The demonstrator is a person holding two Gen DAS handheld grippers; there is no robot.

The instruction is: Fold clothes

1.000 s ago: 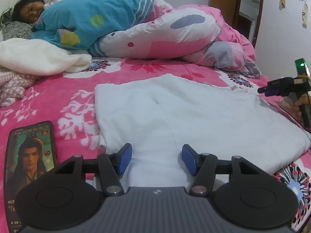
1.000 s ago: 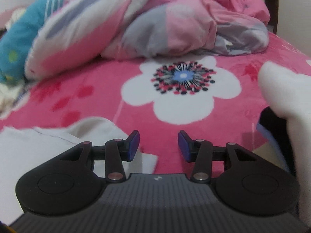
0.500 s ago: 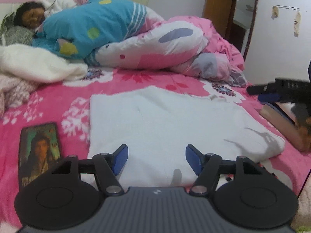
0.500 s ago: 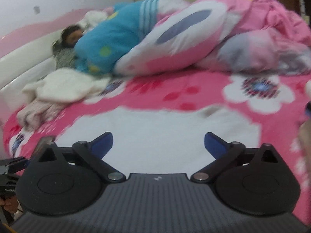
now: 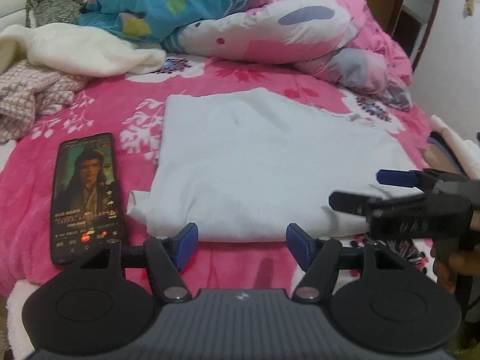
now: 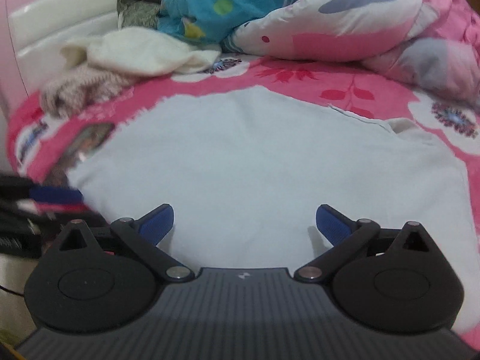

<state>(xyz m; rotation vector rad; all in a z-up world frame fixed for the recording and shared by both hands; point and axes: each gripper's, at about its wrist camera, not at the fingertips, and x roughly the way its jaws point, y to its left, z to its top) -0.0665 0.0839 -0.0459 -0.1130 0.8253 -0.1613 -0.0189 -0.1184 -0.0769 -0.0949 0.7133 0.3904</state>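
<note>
A white garment (image 5: 264,162) lies folded flat on the pink floral sheet (image 5: 126,96). My left gripper (image 5: 241,246) hovers just short of its near edge, open, with only the sheet between its blue pads. The right gripper (image 5: 375,190) comes in from the right over the garment's near right corner. In the right wrist view the right gripper (image 6: 244,222) stands wide open above the white garment (image 6: 255,156), holding nothing. The left gripper (image 6: 57,199) is a blur at that view's left edge.
A phone (image 5: 85,192) with a lit screen lies left of the garment. Farther back a person (image 5: 168,3) sleeps under a blue blanket beside a pink-white quilt (image 5: 300,30). A cream fleece (image 5: 84,48) and a knitted piece (image 5: 33,96) lie at the left, stacked clothes (image 5: 450,150) at the right.
The right gripper opened wide and swung left from the garment's far right end to over its near part. The left gripper drew back off the garment to its near edge.
</note>
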